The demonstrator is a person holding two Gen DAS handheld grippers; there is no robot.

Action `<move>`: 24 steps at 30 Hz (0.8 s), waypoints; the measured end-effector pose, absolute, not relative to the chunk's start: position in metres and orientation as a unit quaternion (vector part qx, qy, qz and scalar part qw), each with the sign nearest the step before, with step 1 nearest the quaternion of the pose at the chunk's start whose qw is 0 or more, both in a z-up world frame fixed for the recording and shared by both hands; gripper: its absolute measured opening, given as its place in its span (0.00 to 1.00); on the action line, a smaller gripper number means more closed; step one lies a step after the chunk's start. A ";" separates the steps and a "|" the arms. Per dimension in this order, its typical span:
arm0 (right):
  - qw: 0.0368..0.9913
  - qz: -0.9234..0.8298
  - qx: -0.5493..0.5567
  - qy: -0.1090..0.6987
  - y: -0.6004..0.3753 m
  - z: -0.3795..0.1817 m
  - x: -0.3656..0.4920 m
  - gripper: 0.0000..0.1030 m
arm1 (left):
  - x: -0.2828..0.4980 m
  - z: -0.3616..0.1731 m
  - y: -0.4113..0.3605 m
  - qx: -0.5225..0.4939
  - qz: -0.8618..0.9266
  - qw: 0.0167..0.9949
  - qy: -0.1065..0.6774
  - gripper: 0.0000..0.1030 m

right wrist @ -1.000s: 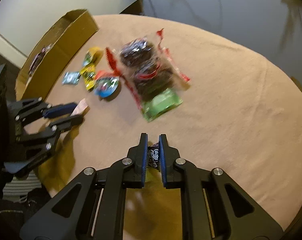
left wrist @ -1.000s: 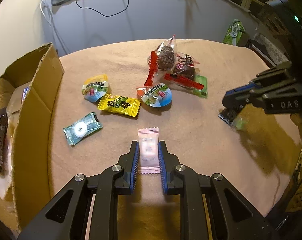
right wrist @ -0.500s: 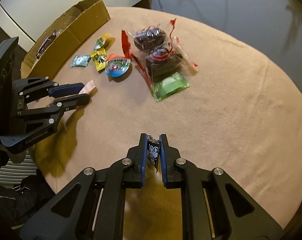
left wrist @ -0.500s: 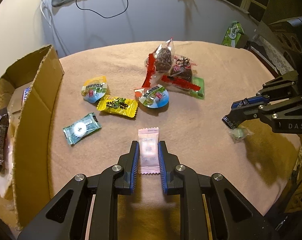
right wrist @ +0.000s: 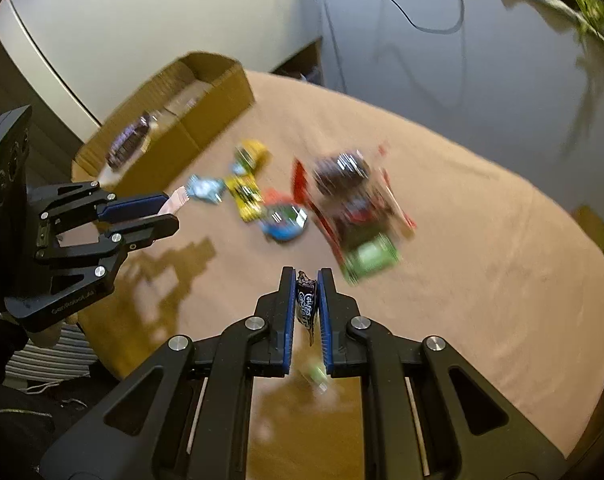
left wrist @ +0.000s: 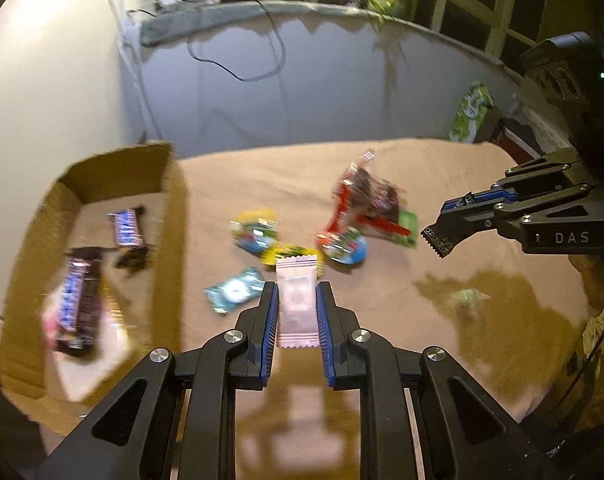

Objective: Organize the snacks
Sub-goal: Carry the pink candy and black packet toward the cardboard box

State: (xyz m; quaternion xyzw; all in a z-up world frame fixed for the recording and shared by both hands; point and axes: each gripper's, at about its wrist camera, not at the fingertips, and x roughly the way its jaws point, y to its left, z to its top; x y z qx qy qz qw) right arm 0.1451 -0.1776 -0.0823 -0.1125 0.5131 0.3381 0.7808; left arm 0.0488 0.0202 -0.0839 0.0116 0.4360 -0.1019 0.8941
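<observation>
Cardboard box [left wrist: 170,216] stands at the table's left edge, at nine o'clock in the left wrist view; open top, with two dark chocolate bars [left wrist: 78,300] and a smaller dark piece inside, all blurred. The table [left wrist: 381,320] is covered in tan cloth.

Left gripper [left wrist: 297,308], at six o'clock in its own view, is clenched on a pink sachet [left wrist: 296,300]; the blue pads press both long edges and the sachet hangs clear of the cloth. The right wrist view shows the same sachet [right wrist: 178,204] projecting from the left gripper [right wrist: 170,216] at nine o'clock.

Loose snacks lie near the table's middle, at about twelve o'clock from the left gripper: a teal packet [left wrist: 234,290] just beside the left finger, a yellow wrapper [left wrist: 290,254] partly behind the sachet, two round blue-lidded cups [left wrist: 256,232], and a clear red-trimmed bag [left wrist: 365,200] of dark pieces lying over a green packet [left wrist: 407,228]. Detail is lost to motion blur.

A small pale green candy [left wrist: 467,298] lies alone on the cloth at four o'clock.

Right gripper [left wrist: 437,240] enters at three o'clock. In its own view the right gripper [right wrist: 306,296] grips a small dark wrapped candy [right wrist: 305,304] edge-on between the pads, off the table.
</observation>
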 end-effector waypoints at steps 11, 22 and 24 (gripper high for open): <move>0.776 0.390 -0.110 0.483 -0.086 -0.061 0.153 0.11 | 0.029 -0.069 0.097 -0.020 -0.036 0.903 0.427 0.17; 0.753 0.435 -0.118 0.480 -0.009 -0.060 0.150 0.11 | 0.017 -0.074 0.148 -0.049 0.002 0.901 0.430 0.17; 0.749 0.439 -0.118 0.483 0.002 -0.061 0.149 0.11 | 0.017 -0.075 0.152 -0.052 0.004 0.901 0.430 0.17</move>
